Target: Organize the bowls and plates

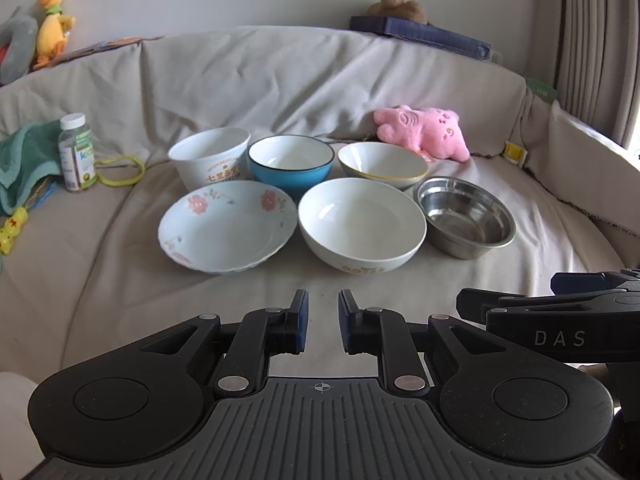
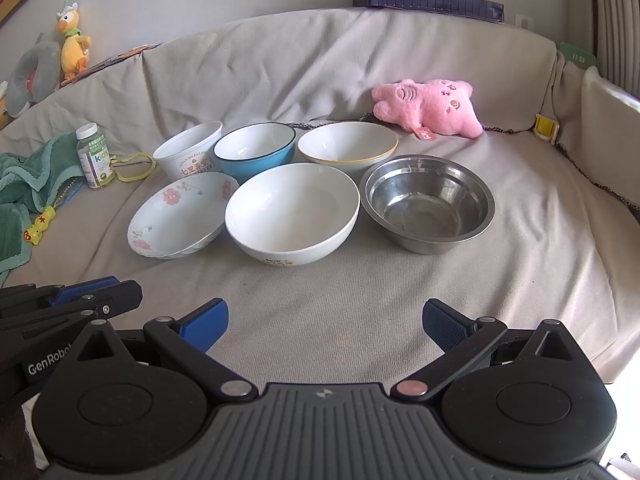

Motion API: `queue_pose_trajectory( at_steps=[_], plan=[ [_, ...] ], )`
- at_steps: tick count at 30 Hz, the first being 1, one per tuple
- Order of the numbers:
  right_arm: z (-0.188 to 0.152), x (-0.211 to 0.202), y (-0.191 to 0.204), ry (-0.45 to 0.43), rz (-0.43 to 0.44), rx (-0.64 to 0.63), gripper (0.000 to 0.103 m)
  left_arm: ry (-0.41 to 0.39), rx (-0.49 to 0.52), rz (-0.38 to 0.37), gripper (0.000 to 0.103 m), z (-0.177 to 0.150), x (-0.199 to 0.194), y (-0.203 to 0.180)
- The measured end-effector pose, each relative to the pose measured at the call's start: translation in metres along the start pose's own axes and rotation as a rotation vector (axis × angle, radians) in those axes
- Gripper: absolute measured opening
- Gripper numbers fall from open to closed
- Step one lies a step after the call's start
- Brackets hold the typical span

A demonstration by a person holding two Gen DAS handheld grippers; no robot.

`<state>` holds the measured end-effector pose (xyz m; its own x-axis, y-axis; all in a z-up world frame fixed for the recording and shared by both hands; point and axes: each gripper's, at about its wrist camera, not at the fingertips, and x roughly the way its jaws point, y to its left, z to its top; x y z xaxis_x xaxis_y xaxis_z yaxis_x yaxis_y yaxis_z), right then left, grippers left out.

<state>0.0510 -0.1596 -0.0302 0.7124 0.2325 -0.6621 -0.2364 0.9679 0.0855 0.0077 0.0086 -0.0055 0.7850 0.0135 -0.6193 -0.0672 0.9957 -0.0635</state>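
Bare sofa cover [image 2: 320, 300] in front of the bowls – easy reach; pink plush [image 2: 428, 108] crowds the back right, bottle [image 2: 93, 156] sits left.

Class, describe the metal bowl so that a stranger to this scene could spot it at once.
On the covered sofa, six dishes stand in two rows. The steel bowl ends the front row on the right, beside the large white bowl. It alone is shiny grey metal.

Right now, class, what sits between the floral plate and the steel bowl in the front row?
The large white bowl, seen in both wrist views.
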Motion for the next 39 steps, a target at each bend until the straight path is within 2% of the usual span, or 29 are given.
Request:
queue_pose_trajectory(
  at_steps=[8,14,17,22,27,32,35,37,39],
  plan=[
    [0.000,0.009,0.001,0.013,-0.002,0.000,0.103,0.014,-0.016,-0.021,0.019,0.001,0.015,0.008],
    [-0.003,0.040,-0.018,0.001,0.035,0.058,0.103,0.014,-0.030,-0.158,0.020,0.016,0.053,0.024],
    [-0.005,0.067,-0.036,0.025,0.069,0.139,0.103,0.077,-0.046,-0.217,0.020,0.022,0.086,0.030],
    [-0.002,0.113,-0.058,0.053,0.115,0.242,0.103,0.196,-0.101,-0.249,0.020,0.027,0.133,0.037],
    [0.007,0.145,-0.063,0.071,0.139,0.273,0.103,0.250,-0.080,-0.254,0.020,0.026,0.155,0.038],
    [0.007,0.175,-0.066,0.149,0.130,0.299,0.103,0.376,-0.124,-0.240,0.017,0.023,0.177,0.050],
    [0.004,0.176,-0.060,0.143,0.120,0.238,0.103,0.332,-0.151,-0.287,0.017,0.026,0.174,0.059],
    [0.001,0.176,-0.057,0.139,0.125,0.193,0.103,0.274,-0.158,-0.357,0.017,0.033,0.166,0.065],
    [-0.002,0.174,-0.058,0.132,0.132,0.180,0.103,0.198,-0.167,-0.394,0.017,0.046,0.158,0.069]
  ],
)
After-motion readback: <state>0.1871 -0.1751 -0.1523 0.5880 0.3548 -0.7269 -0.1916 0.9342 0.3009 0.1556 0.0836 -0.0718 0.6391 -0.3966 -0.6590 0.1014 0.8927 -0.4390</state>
